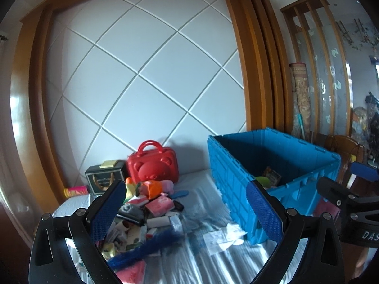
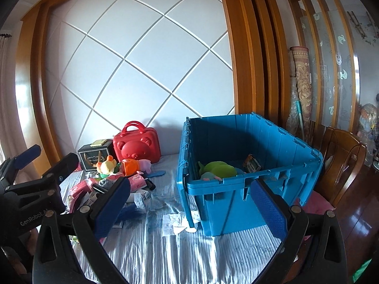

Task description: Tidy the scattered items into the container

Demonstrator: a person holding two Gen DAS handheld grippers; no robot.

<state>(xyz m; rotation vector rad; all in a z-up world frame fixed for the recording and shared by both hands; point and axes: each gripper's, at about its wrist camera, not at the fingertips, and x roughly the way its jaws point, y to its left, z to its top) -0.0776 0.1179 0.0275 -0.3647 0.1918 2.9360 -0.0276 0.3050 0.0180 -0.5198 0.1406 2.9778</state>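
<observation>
A blue plastic crate (image 2: 227,203) stands open on the table; a green plush toy (image 2: 218,168) and a small printed box (image 2: 252,163) lie inside. Left of the crate (image 1: 236,189) sits a pile of scattered items (image 1: 151,208): pink packets, small boxes, an orange toy, a yellow plush (image 2: 106,165). A fuzzy blue duster (image 1: 146,246) lies in front of the pile. My left gripper (image 1: 186,209) is open and empty, hovering above the pile's right edge. My right gripper (image 2: 190,204) is open and empty, in front of the crate's near left corner.
A red bear-faced case (image 1: 154,165) and a black box (image 1: 104,179) stand against the white panelled wall. Crumpled white paper (image 2: 175,222) lies by the crate's corner. A crinkled plastic sheet (image 2: 189,255) covers the table. A wooden chair (image 2: 343,161) stands to the right.
</observation>
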